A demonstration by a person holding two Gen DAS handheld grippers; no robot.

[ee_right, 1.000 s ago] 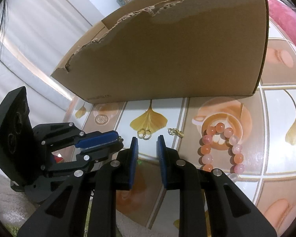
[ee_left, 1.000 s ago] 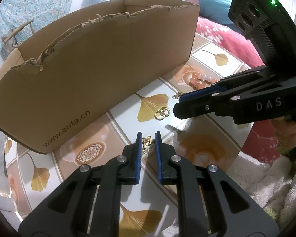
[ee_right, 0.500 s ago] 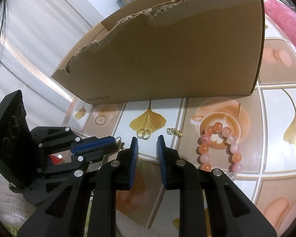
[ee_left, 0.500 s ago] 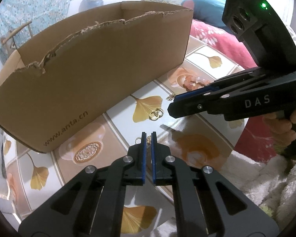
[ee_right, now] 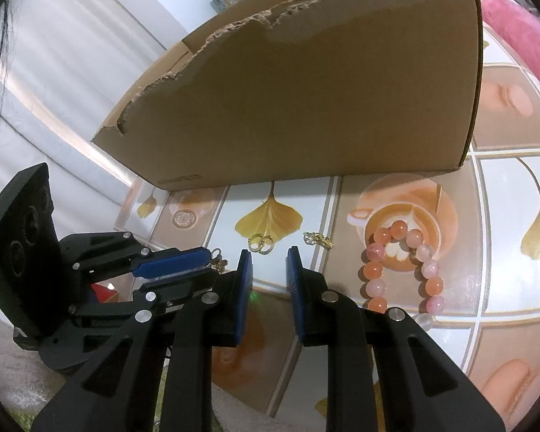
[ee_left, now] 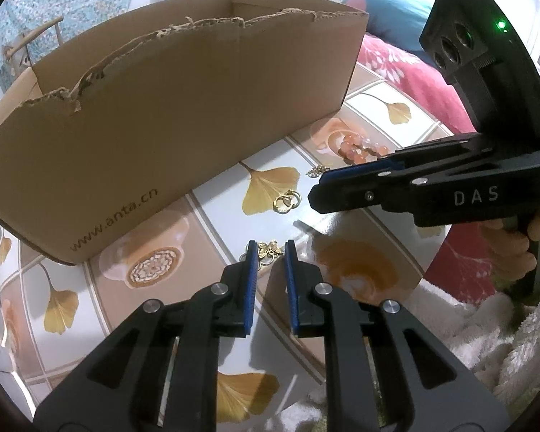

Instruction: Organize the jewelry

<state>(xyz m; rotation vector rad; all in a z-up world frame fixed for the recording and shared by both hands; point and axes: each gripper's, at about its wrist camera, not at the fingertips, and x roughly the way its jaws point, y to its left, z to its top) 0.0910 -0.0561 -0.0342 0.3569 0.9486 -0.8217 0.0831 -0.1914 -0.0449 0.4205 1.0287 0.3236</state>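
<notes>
Lying loose: three gold charms [ee_left: 269,248], one bracelet [ee_right: 399,270]

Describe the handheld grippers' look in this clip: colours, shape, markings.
Both are matte black plastic with cut-out linkage arms, silver pivot screws and ribbed blue finger pads. The right gripper carries white "DAS" lettering and a tilted black sensor block with round lenses and a green LED. No cables visible.

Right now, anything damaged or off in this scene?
Yes: the cardboard box has a ragged, torn top edge, as if its flaps were ripped off. The jewelry, including the bead bracelet and gold rings, lies loose on the table, outside the box.
</notes>
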